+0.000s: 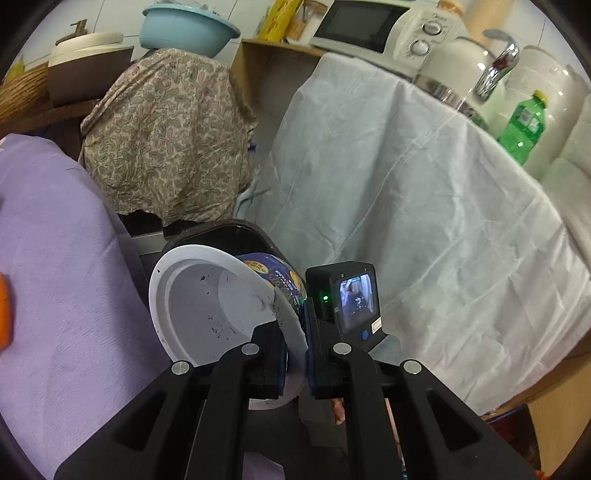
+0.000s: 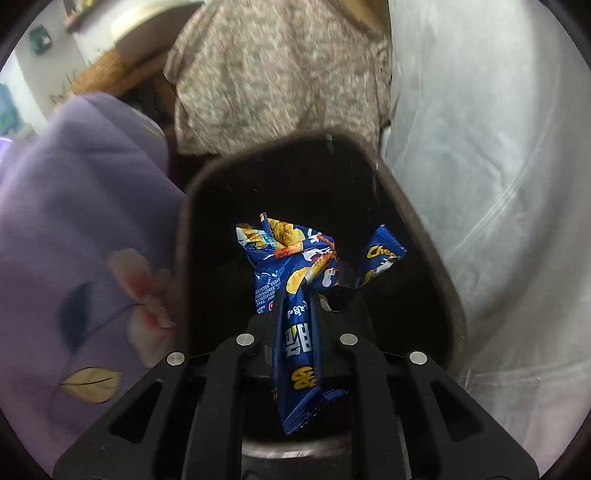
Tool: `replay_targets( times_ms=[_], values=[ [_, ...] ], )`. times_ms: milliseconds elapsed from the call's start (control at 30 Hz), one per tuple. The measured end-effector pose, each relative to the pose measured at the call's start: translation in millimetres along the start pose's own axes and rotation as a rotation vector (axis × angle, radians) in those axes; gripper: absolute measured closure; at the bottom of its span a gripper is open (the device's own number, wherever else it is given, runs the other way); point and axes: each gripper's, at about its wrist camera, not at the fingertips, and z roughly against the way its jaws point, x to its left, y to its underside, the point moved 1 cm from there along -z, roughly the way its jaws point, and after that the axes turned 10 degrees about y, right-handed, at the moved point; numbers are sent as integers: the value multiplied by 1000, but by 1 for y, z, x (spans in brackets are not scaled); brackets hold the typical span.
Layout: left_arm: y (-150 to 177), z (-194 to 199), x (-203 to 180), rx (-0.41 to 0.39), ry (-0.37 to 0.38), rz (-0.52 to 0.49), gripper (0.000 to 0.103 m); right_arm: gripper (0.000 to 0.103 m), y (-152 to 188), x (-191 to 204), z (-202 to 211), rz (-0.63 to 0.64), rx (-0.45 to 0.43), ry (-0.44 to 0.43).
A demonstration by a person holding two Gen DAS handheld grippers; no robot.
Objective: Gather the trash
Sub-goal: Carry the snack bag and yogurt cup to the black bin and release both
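Observation:
My left gripper (image 1: 295, 332) is shut on the rim of a white paper bowl (image 1: 207, 306) with a blue printed outside, held tilted on its side above a dark trash bin (image 1: 258, 232). My right gripper (image 2: 297, 314) is shut on a crumpled blue snack wrapper (image 2: 291, 266) and holds it over the open mouth of the dark bin (image 2: 424, 229). The inside of the bin is black; I cannot tell what lies in it. The right gripper's body with its small screen (image 1: 354, 299) shows beside the bowl in the left wrist view.
A purple cloth (image 1: 55, 258) covers furniture on the left, a paisley cloth (image 1: 166, 140) lies behind the bin, and a pale sheet (image 1: 406, 203) hangs on the right. A green bottle (image 1: 524, 125), a faucet (image 1: 498, 62) and a microwave (image 1: 369, 26) stand beyond.

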Motion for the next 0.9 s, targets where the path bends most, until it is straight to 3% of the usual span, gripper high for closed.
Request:
replay_targets(
  times_ms=[100, 233, 300, 600, 900],
  values=[
    [-3, -15, 3, 23, -23, -5, 94, 86, 1, 0, -22, 2, 41, -2],
    [-5, -34, 5, 55, -44, -5, 94, 48, 7, 3, -34, 6, 27, 23],
    [-5, -42, 6, 67, -44, 0, 94, 38, 10, 0, -31, 0, 2, 24],
    [-11, -91, 18, 149, -71, 31, 94, 28, 36, -33, 12, -62, -90, 26],
    [-15, -150, 30, 285, -136, 40, 94, 23, 59, -58, 60, -22, -193, 143]
  ],
)
